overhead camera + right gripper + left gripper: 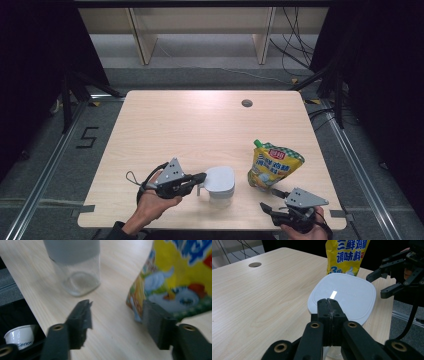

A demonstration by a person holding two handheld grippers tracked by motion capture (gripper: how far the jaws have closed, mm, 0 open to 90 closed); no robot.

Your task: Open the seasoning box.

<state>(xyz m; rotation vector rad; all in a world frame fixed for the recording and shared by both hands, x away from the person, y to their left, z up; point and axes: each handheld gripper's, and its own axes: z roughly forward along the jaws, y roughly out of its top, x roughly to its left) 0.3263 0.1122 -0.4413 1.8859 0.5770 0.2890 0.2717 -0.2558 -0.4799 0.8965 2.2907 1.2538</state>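
The yellow pouch (274, 167) carries blue Chinese print; in the left gripper view the lines 三鲜鸡精 and 调味料 (347, 255) can be read, with a "3" lower down, and a red brand patch near its top shows in the high view, too small to read. The right gripper view shows a cartoon chicken on the pouch (180, 280). A green cap sits at the pouch's upper end. On the floor at about 9 o'clock from the surface (200, 125), a "5" (88, 137) is marked. A white cup (21, 338) below the surface edge bears part of a word ending "ence".

The clear container (220, 186) with a white square lid stands near the front edge of the surface, at about 6 o'clock, with the pouch just beside it at 3 o'clock.

The left gripper (200, 178) has its jaws pressed together, their tips at the lid's rim on the 9 o'clock side; whether a tab is pinched between them I cannot tell. The right gripper (272, 199) has its jaws apart, nothing clamped, with the pouch's lower corner just ahead of one jaw.
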